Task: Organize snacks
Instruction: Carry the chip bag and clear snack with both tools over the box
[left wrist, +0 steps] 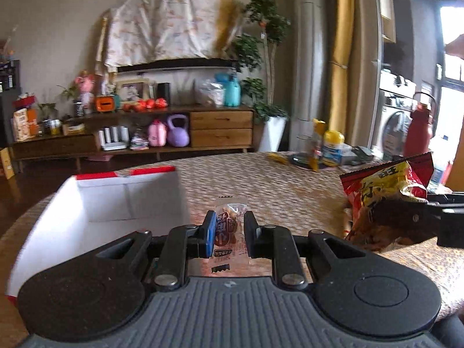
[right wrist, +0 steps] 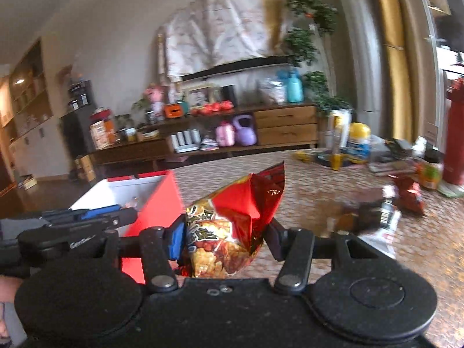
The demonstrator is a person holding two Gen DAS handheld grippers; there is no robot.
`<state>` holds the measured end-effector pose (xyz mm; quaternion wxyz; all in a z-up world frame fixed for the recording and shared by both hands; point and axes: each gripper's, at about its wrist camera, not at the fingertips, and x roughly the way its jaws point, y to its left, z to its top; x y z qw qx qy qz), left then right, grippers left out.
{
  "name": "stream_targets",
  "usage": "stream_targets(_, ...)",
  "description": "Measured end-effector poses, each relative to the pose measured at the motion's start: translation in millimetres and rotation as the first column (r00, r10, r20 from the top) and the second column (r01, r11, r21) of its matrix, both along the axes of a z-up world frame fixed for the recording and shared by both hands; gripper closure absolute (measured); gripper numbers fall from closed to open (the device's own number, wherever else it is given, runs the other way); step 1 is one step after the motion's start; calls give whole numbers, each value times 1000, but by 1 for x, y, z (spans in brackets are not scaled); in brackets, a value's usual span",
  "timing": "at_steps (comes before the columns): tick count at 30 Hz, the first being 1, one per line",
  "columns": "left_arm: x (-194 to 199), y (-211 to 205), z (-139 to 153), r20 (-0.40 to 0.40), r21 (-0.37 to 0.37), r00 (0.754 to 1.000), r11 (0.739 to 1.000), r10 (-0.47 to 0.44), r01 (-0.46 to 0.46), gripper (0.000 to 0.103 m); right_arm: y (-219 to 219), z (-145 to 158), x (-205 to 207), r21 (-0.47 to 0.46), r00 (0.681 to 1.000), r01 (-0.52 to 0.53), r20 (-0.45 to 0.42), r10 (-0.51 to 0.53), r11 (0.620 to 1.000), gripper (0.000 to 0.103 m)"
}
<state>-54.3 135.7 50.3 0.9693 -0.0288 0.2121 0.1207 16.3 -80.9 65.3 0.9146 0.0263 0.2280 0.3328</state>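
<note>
My left gripper [left wrist: 230,227] is shut on a small clear snack packet [left wrist: 229,226] with a brown and red label, held above the patterned table [left wrist: 275,182]. To its left is the box [left wrist: 124,200], white inside with a red rim. My right gripper [right wrist: 226,237] is shut on a crumpled red and yellow chip bag [right wrist: 235,217], lifted off the table. That bag [left wrist: 385,185] and the right gripper [left wrist: 406,217] also show at the right edge of the left wrist view. In the right wrist view, the left gripper [right wrist: 127,211] reaches in front of the box [right wrist: 156,206].
More snack packets lie on the table to the right: a red one [right wrist: 409,194] and a dark one [right wrist: 377,214]. At the far table edge stand a yellow-lidded tub [right wrist: 358,142], a tall red flask [right wrist: 455,133] and other clutter. A wooden sideboard [left wrist: 220,127] lines the back wall.
</note>
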Motion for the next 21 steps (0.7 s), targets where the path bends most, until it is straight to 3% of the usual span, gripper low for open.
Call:
stream_targets(10,-20,56,14,2,34,992,992,125,-125,83,73,23,-11,-12,983,-178,53,178,984,49)
stream_targets(21,4,107,21,-97,76,987,990,125,-118,83,145,37,2,-56,951,-301,57,304,952,49)
